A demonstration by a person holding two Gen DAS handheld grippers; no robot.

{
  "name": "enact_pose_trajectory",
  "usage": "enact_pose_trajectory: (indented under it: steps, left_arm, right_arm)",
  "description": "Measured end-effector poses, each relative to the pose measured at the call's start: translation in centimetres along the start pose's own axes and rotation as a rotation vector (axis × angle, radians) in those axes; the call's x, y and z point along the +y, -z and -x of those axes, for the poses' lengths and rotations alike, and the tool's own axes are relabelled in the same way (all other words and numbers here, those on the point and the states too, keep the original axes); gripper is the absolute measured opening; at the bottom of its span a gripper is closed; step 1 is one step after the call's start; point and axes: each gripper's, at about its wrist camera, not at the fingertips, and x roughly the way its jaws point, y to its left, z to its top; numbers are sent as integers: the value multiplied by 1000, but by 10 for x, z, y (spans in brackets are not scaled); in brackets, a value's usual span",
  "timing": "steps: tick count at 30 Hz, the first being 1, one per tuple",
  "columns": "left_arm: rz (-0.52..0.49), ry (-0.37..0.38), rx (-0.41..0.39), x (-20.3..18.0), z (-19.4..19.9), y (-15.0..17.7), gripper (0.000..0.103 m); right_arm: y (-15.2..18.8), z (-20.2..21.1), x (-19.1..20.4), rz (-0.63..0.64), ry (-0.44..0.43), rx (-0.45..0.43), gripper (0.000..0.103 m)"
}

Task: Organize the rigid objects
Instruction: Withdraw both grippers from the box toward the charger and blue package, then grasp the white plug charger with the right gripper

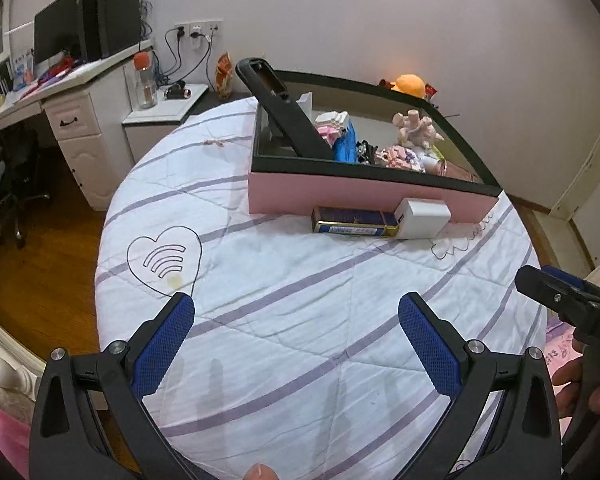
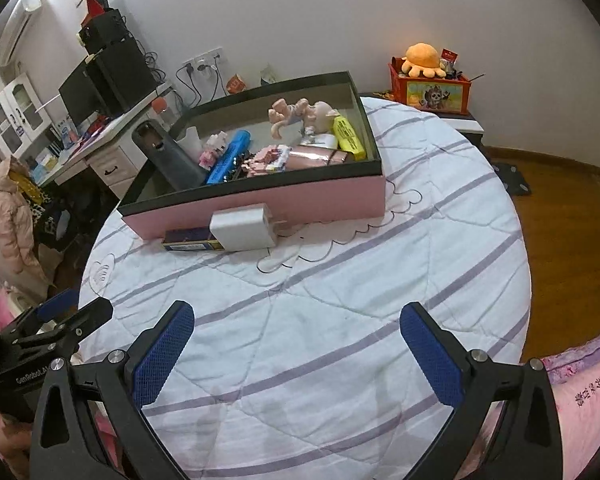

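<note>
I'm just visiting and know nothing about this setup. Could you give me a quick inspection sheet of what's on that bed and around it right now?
Surface: bed with white quilt, purple stripes, drawn heart.
Job's things: pink box, black rim, open, holding a blue tube, yellow highlighter, pink figurine, block toys and a tall black object leaning on the rim. Outside, against its front wall: white charger beside a dark blue and gold pack.
Clutter: small yellowish stain on the quilt.
Grippers: left tool and right tool both open, empty, above the quilt.
Cables: plugged into wall sockets behind the desk.
Surroundings: desk with monitor, orange plush on red crate, wooden floor.
</note>
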Motion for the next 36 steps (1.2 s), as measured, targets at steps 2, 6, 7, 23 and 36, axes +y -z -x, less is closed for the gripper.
enact_pose_trajectory:
  steps: [2, 6, 7, 23, 36]
  left_arm:
    - [-4, -4, -6, -1, 2, -1, 103]
    - [-12, -10, -9, -1, 3, -2, 103]
    - [-12, -12, -8, -1, 3, -2, 103]
    - [-2, -28, -10, 5, 4, -2, 103]
    - [13, -22, -5, 16, -17, -14, 103]
  right_arm:
    - [-1, 0, 5, 13, 1, -1, 103]
    - [3, -2, 10, 27, 0, 3, 103]
    - [3, -2, 11, 29, 1, 4, 103]
    - [1, -10, 24, 61, 18, 12, 103]
    - [-20, -52, 38, 68, 75, 38, 103]
